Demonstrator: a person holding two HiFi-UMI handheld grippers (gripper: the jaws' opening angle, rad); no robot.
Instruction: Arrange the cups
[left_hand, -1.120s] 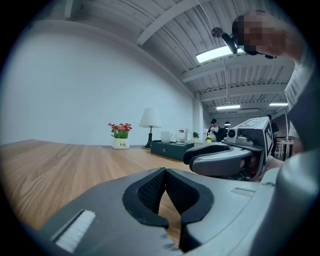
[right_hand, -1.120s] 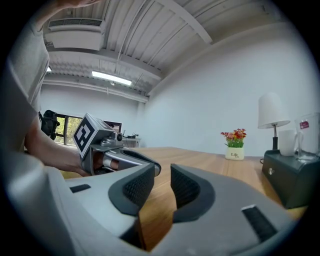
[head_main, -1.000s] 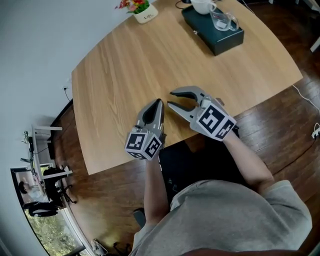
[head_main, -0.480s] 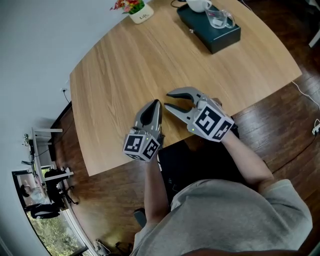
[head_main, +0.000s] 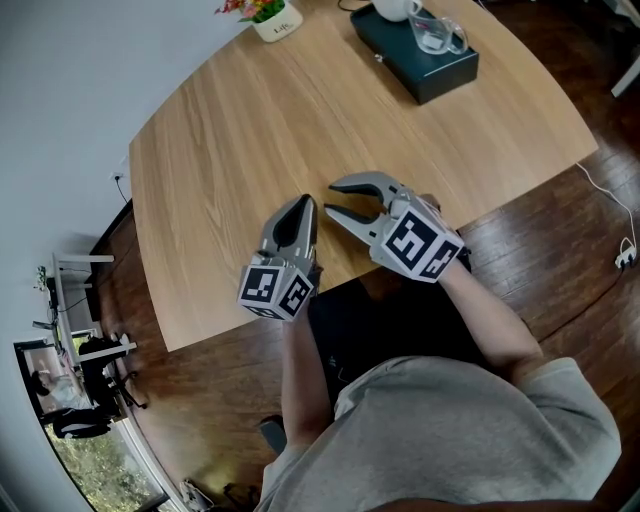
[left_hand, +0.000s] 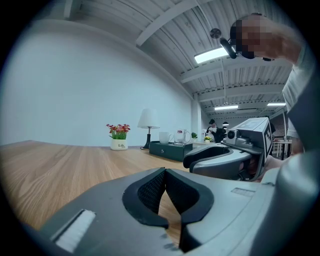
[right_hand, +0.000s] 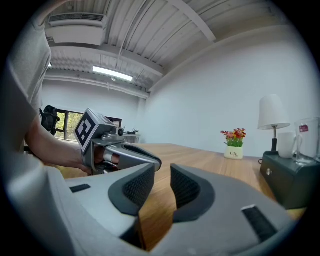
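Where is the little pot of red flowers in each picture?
Head view: the flower pot sits at the top edge, left of the middle, on the table's far end.
Left gripper view: the flower pot is small, left of centre, far along the tabletop.
Right gripper view: the flower pot is right of centre.
Shared landmark: the dark box, right of the pot in every view.

Light wooden table (head_main: 250, 130), dark wood floor (head_main: 560, 250), pale wall (head_main: 60, 80), ribbed ceiling (right_hand: 150, 30) with strip lights (left_hand: 212, 55)
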